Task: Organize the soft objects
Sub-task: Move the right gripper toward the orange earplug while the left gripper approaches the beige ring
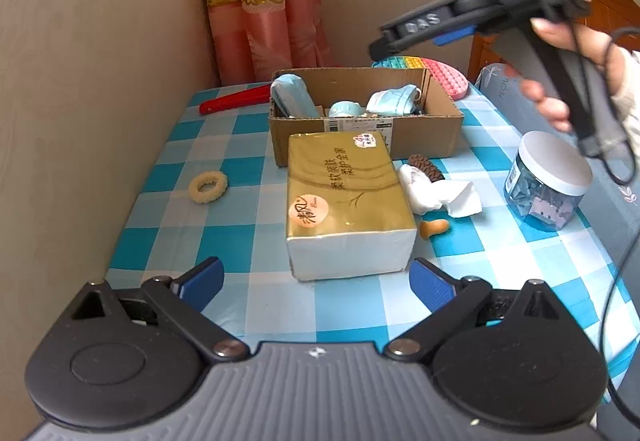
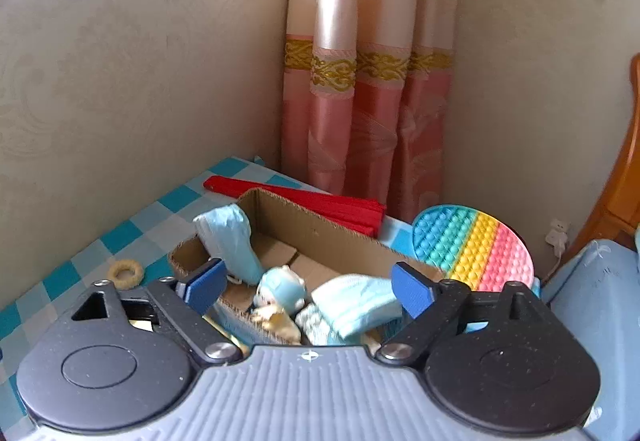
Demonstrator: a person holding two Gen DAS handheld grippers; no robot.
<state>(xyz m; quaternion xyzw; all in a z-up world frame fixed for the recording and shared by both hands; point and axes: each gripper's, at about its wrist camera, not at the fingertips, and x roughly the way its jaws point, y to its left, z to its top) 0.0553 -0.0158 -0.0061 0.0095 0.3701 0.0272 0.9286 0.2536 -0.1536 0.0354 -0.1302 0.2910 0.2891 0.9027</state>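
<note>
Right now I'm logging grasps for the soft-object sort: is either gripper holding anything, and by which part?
Nothing is held. The left gripper and the right gripper are both open, the right above the box.

We see a tablecloth point(image 1: 240, 129) checked in turquoise, pale blue and white. On it our brown cardboard box point(image 1: 424, 129) carries light-blue face masks point(image 2: 228, 237) and a pale-blue and cream little toy point(image 2: 280, 291). The tissue pack point(image 1: 344, 185) is gold on top with dark lettering, an orange round sticker, and a white end. Beside it we note white crumpled tissue point(image 1: 436, 193), a cream-yellow ring point(image 1: 208, 186), a red folded fan point(image 2: 320, 201), and a bubble pad point(image 2: 476, 249) striped teal, yellow and pink. The curtain point(image 2: 360, 81) is pink with a gold patterned band. Our gripper pads point(image 1: 432, 289) are blue on black arms.
</note>
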